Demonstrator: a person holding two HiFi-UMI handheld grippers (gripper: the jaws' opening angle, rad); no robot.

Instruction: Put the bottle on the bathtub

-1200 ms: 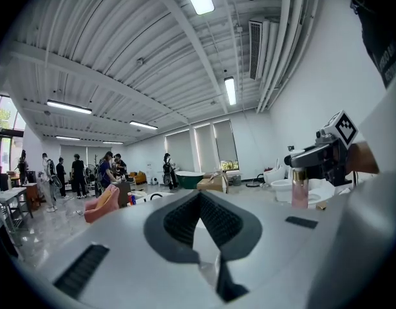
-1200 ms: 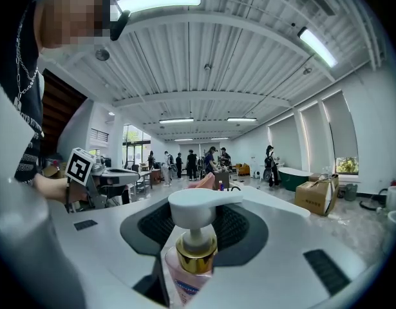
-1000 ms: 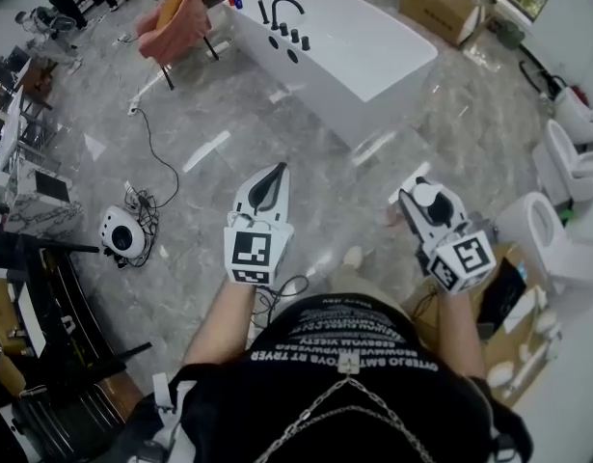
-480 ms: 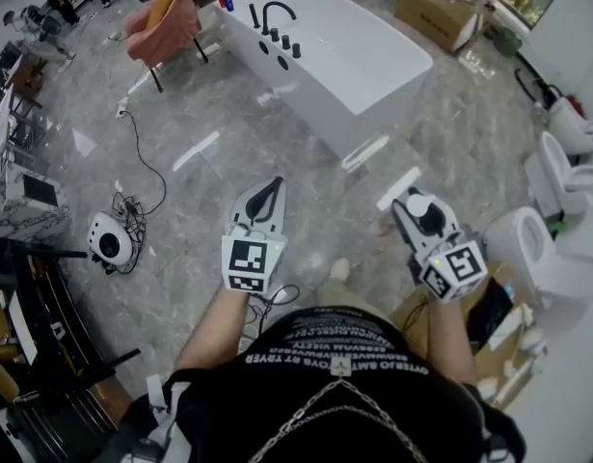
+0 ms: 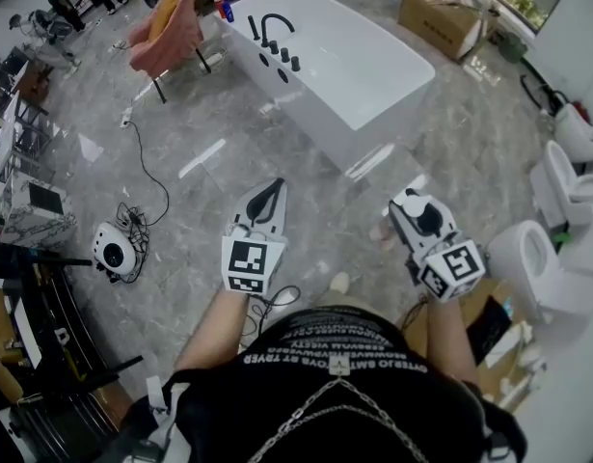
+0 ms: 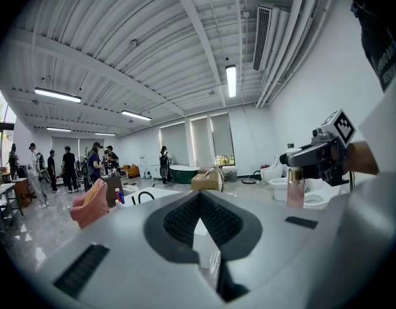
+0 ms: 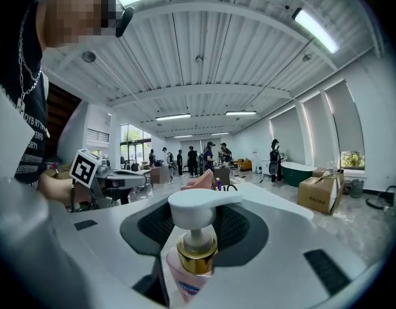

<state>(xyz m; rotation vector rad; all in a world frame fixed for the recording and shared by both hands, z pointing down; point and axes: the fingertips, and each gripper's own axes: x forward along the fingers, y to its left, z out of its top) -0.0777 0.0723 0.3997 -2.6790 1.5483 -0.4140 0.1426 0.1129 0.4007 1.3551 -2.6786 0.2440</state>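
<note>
The bottle (image 7: 192, 257) has a pink body, a gold collar and a white pump head; my right gripper (image 7: 196, 237) is shut on it below the collar. In the head view the right gripper (image 5: 418, 212) is at lower right, and the pump head (image 5: 427, 207) shows between its jaws. The left gripper (image 5: 272, 189) is level with it at centre, its jaws shut on nothing. The white bathtub (image 5: 359, 61) with a black faucet (image 5: 267, 25) stands across the floor, well beyond both grippers. The left gripper view shows the bottle (image 6: 295, 188) hanging under the right gripper.
A pink-draped chair (image 5: 166, 22) and small bottles (image 5: 222, 8) stand by the tub's far end. A cardboard box (image 5: 445, 13) is behind the tub, and toilets (image 5: 547, 258) line the right side. A white device (image 5: 113, 249) with a cable lies on the floor at left. People stand far off.
Both grippers keep their pose and the right one keeps its hold on the bottle. The floor, tub and toilets shift slightly in the head view as the person moves.
</note>
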